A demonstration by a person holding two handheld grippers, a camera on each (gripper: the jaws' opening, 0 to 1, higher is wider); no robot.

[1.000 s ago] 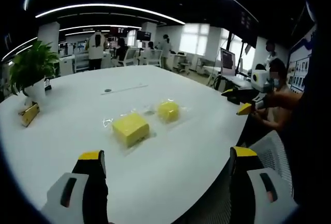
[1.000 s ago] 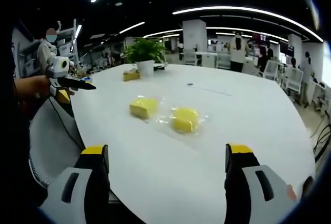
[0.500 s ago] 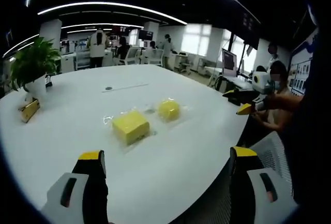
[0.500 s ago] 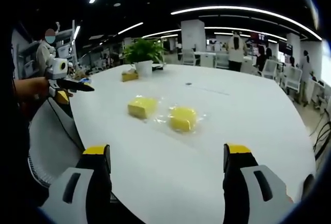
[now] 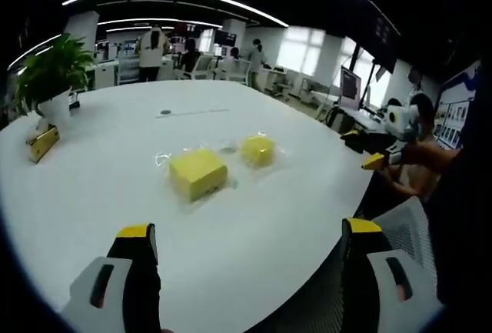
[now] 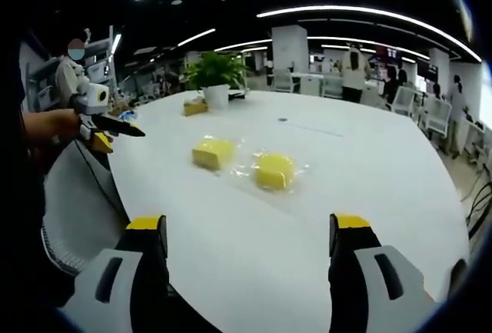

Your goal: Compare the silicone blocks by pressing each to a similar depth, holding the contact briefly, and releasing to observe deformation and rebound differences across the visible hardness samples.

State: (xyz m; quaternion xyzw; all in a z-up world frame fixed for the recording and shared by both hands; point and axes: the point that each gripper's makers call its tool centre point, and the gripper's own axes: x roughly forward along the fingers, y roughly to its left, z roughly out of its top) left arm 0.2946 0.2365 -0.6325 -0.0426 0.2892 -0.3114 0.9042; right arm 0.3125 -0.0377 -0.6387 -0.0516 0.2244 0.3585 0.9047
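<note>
In the left gripper view, the left gripper (image 5: pixel 244 241) is hanging above the near rim of the white table (image 5: pixel 100 194), its jaws spread wide with nothing between them, and only their yellow-capped tips and pale bodies are rising into the frame; the rest is cut off below. The square silicone block (image 5: pixel 197 173) is lying toward the middle of the table, and the rounder silicone block (image 5: pixel 257 150) is sitting just beyond and to the right of it, both under crinkled clear film whose edges are hard to trace. Bare tabletop is lying open all around the blocks. A potted plant (image 5: pixel 48 79) is standing at the table's far left edge, with a small yellowish item beside it too blurred to identify. Off the table's right edge the right gripper (image 5: pixel 374 147) is reaching in, too small to judge its jaws. In the right gripper view, that gripper (image 6: pixel 250 248) is hovering over the table's (image 6: pixel 369 187) near edge, jaws wide apart and empty. The square block (image 6: pixel 212 152) is sitting left of the rounder one (image 6: pixel 274 170), close together near the table's centre, with clear surface between them and the jaws. The plant (image 6: pixel 215 79) is standing behind them at the far edge, and the left gripper (image 6: pixel 104 121), held by a hand, is poking in off the table's left rim.
</note>
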